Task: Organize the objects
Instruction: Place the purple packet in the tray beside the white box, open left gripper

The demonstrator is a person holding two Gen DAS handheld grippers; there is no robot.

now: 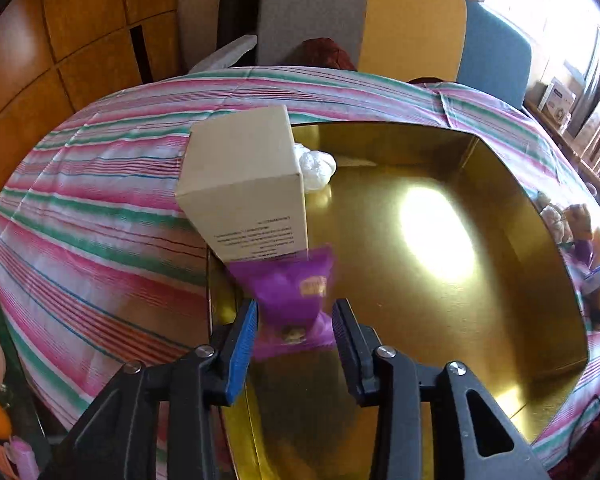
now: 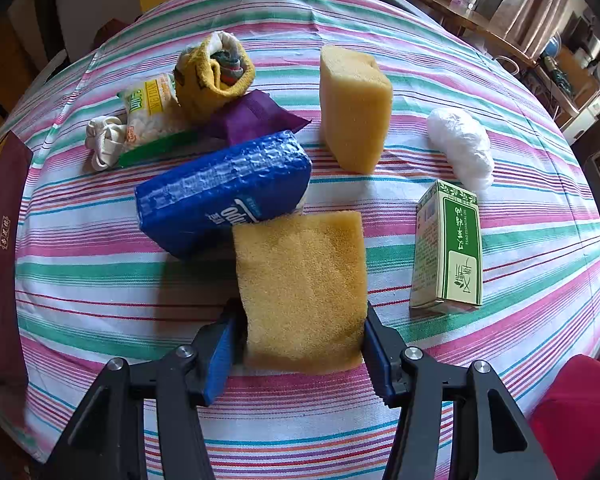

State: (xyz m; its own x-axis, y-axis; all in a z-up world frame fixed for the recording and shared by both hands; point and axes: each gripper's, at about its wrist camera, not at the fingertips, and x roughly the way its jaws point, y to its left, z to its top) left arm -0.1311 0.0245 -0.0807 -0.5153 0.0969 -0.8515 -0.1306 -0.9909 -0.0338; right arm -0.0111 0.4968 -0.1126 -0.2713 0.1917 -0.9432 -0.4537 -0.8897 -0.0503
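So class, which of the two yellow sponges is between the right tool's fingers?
The near sponge, lying flat between the right tool. The other sponge stands upright farther back on the striped cloth, untouched.

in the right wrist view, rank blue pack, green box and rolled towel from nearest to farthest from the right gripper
1. Blue pack, just beyond the right gripper, up left; green box, to the right, too close to call.
2. Rolled towel, farthest, top left.

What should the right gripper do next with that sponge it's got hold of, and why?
Probably lift it straight up. The right gripper is closed on the near sponge, whose far edge touches the blue pack; rising first should avoid dragging the pack across the striped tablecloth.
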